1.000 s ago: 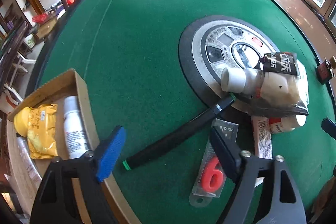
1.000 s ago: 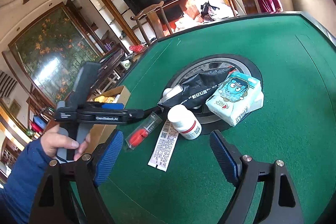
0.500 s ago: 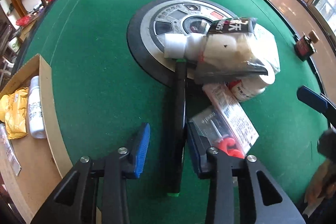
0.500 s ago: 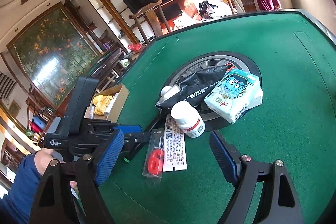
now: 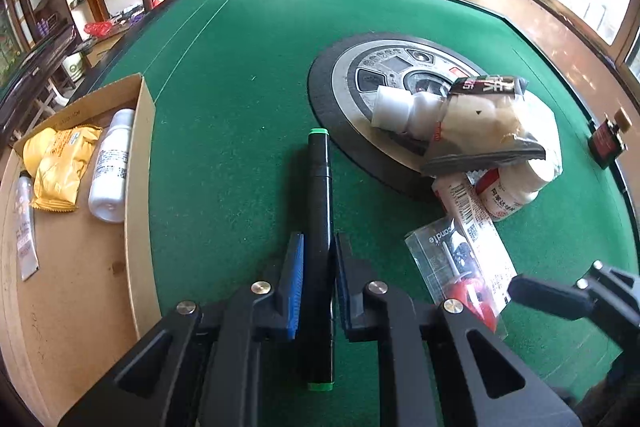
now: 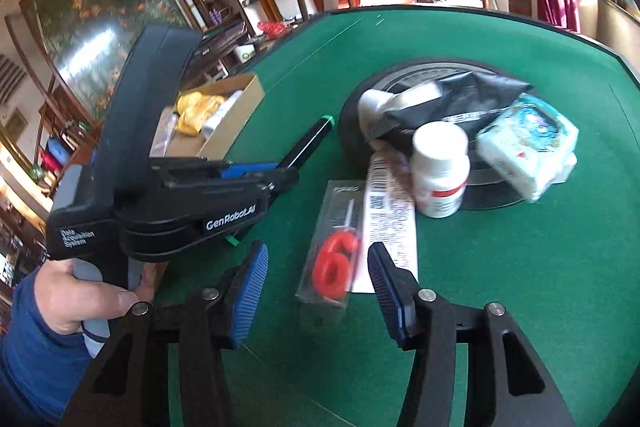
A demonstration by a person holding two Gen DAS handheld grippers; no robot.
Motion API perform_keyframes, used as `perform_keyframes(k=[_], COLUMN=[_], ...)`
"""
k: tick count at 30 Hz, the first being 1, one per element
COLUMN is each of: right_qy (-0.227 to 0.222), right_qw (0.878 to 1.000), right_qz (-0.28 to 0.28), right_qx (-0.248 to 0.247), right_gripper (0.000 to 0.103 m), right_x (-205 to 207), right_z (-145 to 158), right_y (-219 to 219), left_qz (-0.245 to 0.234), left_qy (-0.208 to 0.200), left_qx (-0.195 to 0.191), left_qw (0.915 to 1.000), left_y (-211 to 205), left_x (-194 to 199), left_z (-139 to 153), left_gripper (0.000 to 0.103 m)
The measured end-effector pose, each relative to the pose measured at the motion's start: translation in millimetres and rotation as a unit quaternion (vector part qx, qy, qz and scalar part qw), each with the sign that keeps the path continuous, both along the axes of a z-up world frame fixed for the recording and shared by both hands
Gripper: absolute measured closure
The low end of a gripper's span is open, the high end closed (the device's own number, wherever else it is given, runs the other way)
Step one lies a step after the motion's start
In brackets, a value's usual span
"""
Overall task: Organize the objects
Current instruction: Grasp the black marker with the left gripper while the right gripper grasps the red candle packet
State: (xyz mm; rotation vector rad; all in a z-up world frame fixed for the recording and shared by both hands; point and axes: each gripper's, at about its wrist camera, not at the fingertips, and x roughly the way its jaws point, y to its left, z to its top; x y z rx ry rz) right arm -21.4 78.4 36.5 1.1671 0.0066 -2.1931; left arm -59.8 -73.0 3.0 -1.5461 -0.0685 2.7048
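My left gripper point(image 5: 318, 259) is shut on a long black marker point(image 5: 318, 195) with green ends; the marker also shows in the right wrist view point(image 6: 306, 143), pointing toward the cardboard box point(image 5: 138, 163). My right gripper point(image 6: 316, 267) is open, its jaws either side of a clear packet with a red "6" candle point(image 6: 334, 263), which also shows in the left wrist view point(image 5: 460, 267). The box holds a yellow snack packet point(image 5: 60, 163), a white bottle point(image 5: 112, 163) and a small tube point(image 5: 26, 227).
On and beside the round dark table centre point(image 5: 344, 83) lie a white bottle point(image 5: 400, 107), a black-topped bag point(image 5: 484, 123), a red-labelled pill bottle point(image 6: 440, 171), a barcoded box point(image 6: 390, 215) and a tissue pack point(image 6: 528, 147). A small dark bottle point(image 5: 608, 139) stands at the right edge.
My left gripper closed on the black marker and now holds it pointing forward. My right gripper moved closer to the "6" candle packet and straddles it, jaws narrower.
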Motion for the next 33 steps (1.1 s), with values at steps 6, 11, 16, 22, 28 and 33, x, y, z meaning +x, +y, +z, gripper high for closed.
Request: perform_keyframes(k=[6,11,16,22,28,33], right_qy=[-0.001,0.036,0.081,0.069,0.097,0.091], right_qw=[1.0,0.995,0.981,0.982,0.983,0.98], right_qz=[-0.009,0.019,0.074,0.027,0.06,0.079], right_qx=[0.023,0.089,0.159,0.174,0.147,0.162], right_gripper=[0.045,0.044,0.046,0.051,0.051,0.05], right_x=[-6.4,-3.3,2.1,-11.4,0.5,-14.5], right_z=[-9.7,-6.2,-11.0,-11.6,6.8,-8.0], right_y=[1.3,-23.1,-31.7,9.9,-5.0,-18.6], left_qz=[0.002,0.005,0.006,0.008,0.012,0.011], left_qy=[0.003,0.013,0.013,0.017,0.026,0.028], left_qx=[0.001,-0.007,0.0,0.0,0.0,0.005], left_qw=[1.0,0.9999,0.9999,0.9998,0.9996,0.9995], left_y=[3.8,6.1,4.2,5.6,9.7,8.8], left_x=[-5.0,-3.6,-3.8,-3.2,-1.0,-0.8], left_z=[-3.2,-5.4,-4.7,-5.0,-6.4,-6.2], left_gripper=[0.089,0.089,0.089,0.088,0.081,0.08])
